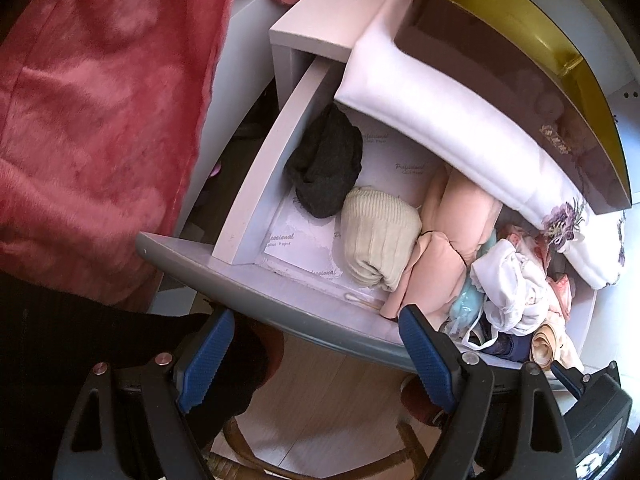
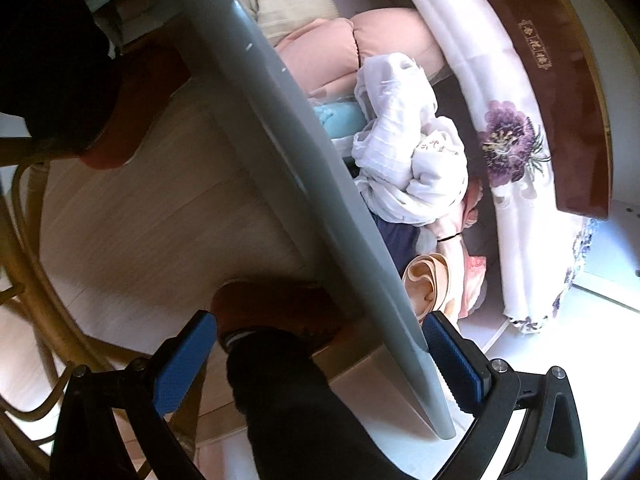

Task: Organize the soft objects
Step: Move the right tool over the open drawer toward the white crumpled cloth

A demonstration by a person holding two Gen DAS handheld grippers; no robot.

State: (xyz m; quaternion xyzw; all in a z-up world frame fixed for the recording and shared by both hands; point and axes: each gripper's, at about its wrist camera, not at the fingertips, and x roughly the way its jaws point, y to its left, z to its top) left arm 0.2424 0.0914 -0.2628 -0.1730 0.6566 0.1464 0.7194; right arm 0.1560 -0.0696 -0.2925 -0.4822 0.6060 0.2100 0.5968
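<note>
Left gripper at the frame's bottom centre, jaws wide apart and empty, right gripper low in its frame, jaws likewise spread, holding nothing

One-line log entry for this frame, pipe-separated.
stage: drawer open | left tool: open, over drawer front | right tool: open, straddling drawer front | contents: black sock, cream sock, white garment

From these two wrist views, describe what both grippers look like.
The left gripper has two black fingers faced with blue ribbed pads, joined by black angular links with round silver pins. The right gripper is built the same: blue textured pads on black fingers, black cut-out links and silver pins. No cables or markings show.
</note>
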